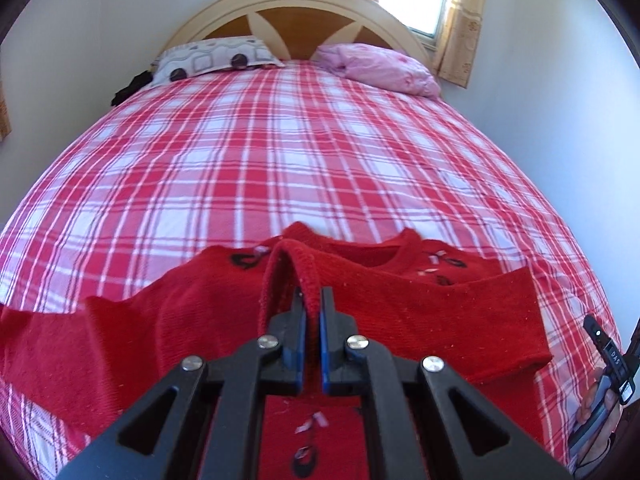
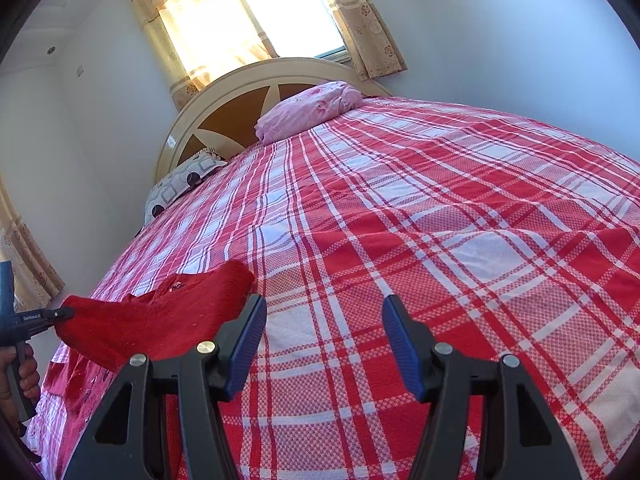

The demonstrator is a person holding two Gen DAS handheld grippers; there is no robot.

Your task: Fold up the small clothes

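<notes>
Red sweater [image 1: 400, 304] hem pinched in left gripper [image 1: 313, 300] fingers, angled downward; right gripper [image 2: 324, 320] fingers parted, empty.

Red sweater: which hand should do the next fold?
Probably left. The left gripper is already shut on a raised fold of the red sweater. The right gripper is open over bare plaid bedspread, holding nothing.

each hand-held gripper [image 2: 324, 344] is black with blue ribbed pads [image 2: 402, 346] and silver round screws [image 2: 205, 347].
</notes>
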